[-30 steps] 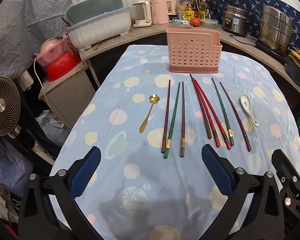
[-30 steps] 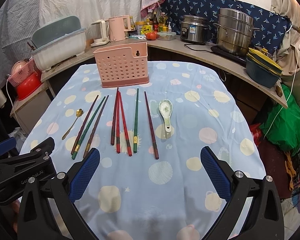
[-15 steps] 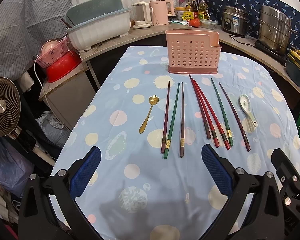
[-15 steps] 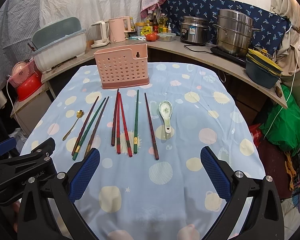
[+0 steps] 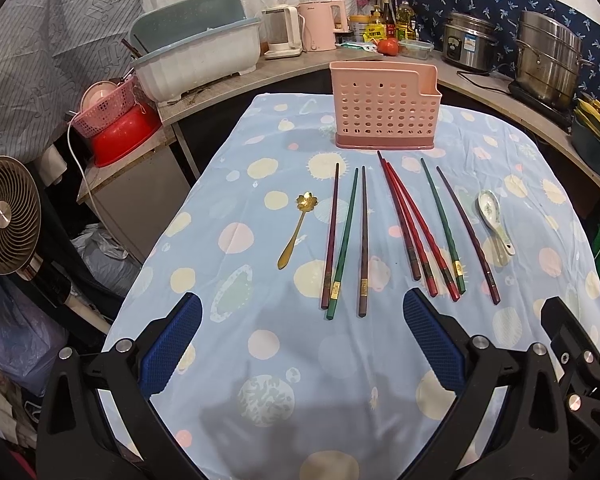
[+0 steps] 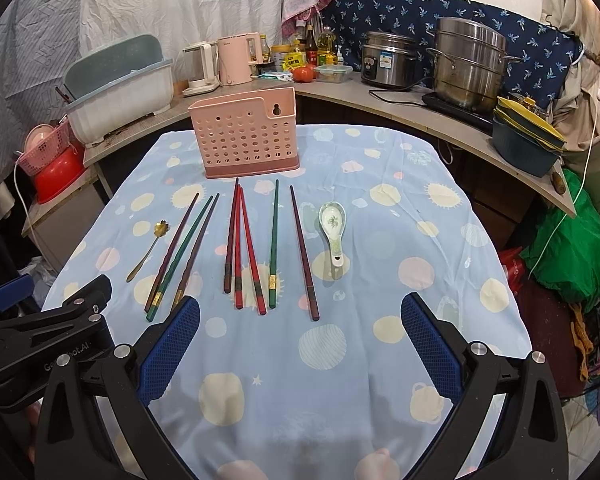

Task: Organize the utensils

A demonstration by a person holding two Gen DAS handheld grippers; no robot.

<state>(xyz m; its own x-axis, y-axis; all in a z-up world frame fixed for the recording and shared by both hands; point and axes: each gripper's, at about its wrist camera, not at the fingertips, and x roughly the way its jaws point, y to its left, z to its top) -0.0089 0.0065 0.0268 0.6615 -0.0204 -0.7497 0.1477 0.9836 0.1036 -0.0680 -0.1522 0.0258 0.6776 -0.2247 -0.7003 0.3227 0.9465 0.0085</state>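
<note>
Where the counter (image 5: 540,320) is draped in a pale blue cloth with dots, the chopsticks (image 5: 404,224) lie side by side between a gold spoon (image 5: 298,229) and a ceramic spoon (image 5: 494,220), in front of the upright pink utensil holder (image 5: 384,112). Behind runs a curved shelf with a dish tub (image 5: 196,60), kettles (image 5: 296,30) and steel pots (image 5: 548,60). The left tool (image 5: 302,326) and right tool (image 6: 300,328) both hover spread wide, holding nothing.

A pale blue cloth with pastel spots (image 6: 292,360) covers the surface. Behind it curves a grey counter (image 6: 380,100) carrying a pink kettle (image 6: 236,60), a rice cooker (image 6: 386,60) and a steel steamer pot (image 6: 470,64). White sheeting (image 6: 140,0) and blue patterned fabric (image 6: 400,12) drape the wall behind the counter; a fan (image 5: 6,216) stands left of it.
</note>
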